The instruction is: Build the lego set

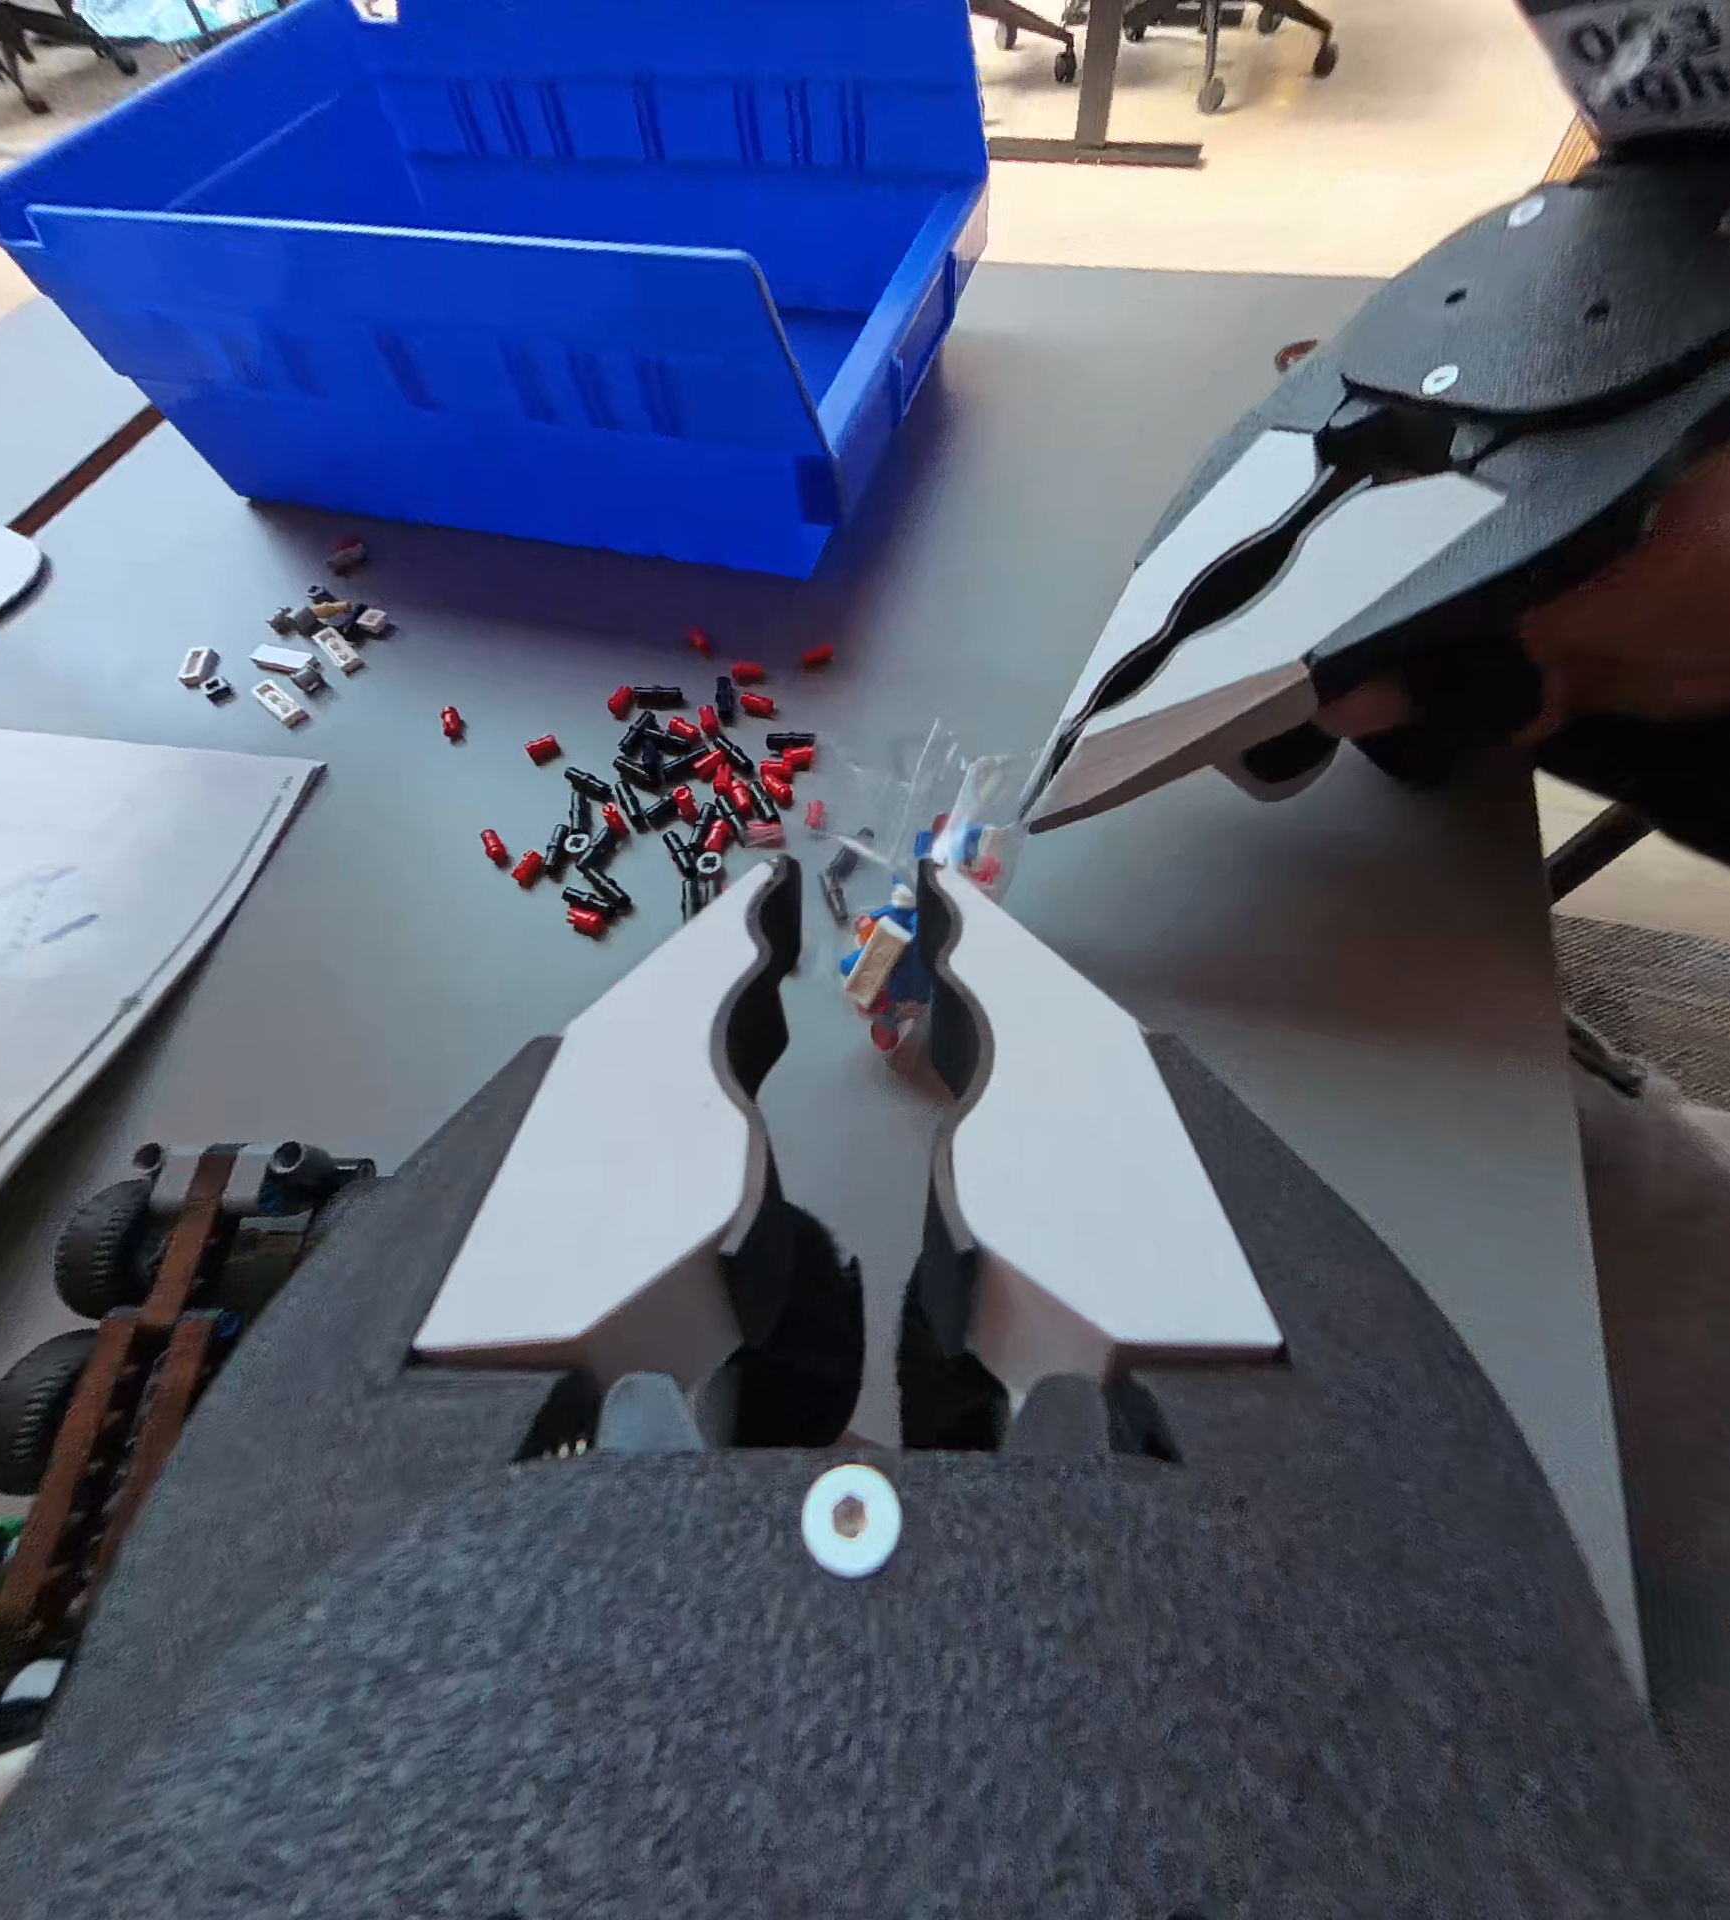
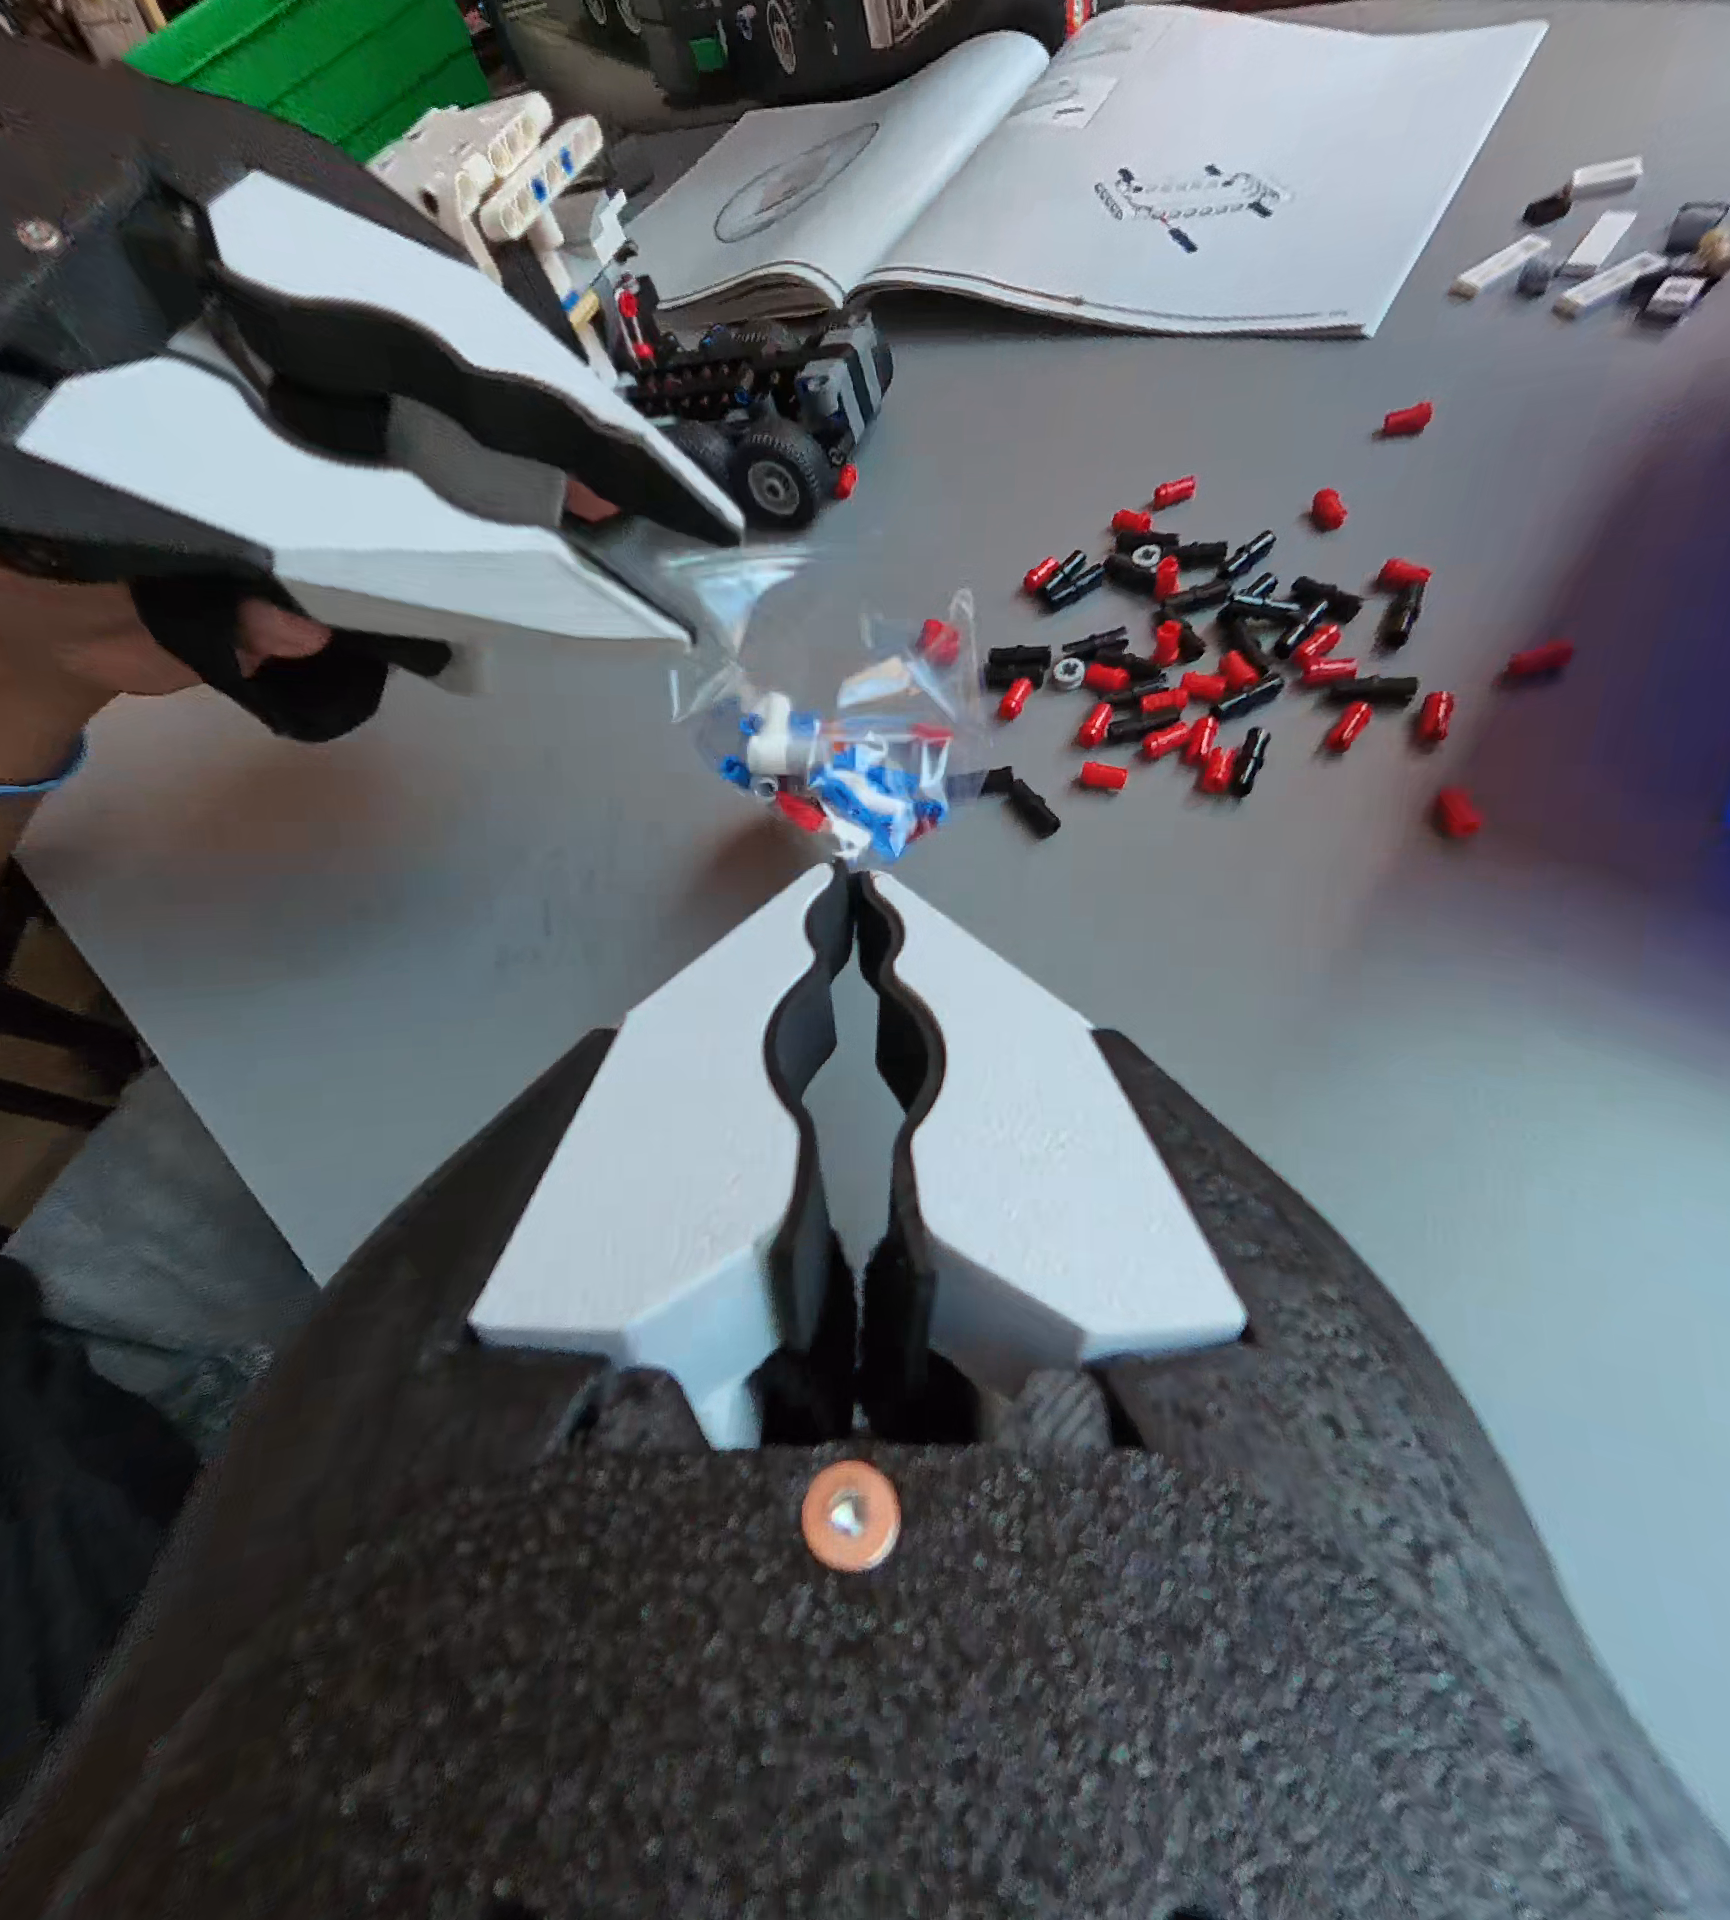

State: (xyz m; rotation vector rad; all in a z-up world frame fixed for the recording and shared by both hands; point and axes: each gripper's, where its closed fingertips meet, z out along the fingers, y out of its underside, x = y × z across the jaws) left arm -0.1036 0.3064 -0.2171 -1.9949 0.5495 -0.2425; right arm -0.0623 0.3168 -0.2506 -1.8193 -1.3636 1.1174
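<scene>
I'm opening the clear parts bag (image 2: 830,748), held just above the desk (image 2: 1360,1143): right gripper (image 2: 853,873) pinched shut on one corner, left gripper (image 1: 856,883) slightly parted around the other end. Next, pull apart.

Right claw (image 2: 853,871) pinched closed at its tips, left claw (image 1: 856,883) parted, tips near together

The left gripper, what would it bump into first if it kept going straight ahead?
Probably the clear bag of small bricks, right by the left gripper; the red and black pins lie beyond. Depth is unclear.
</scene>
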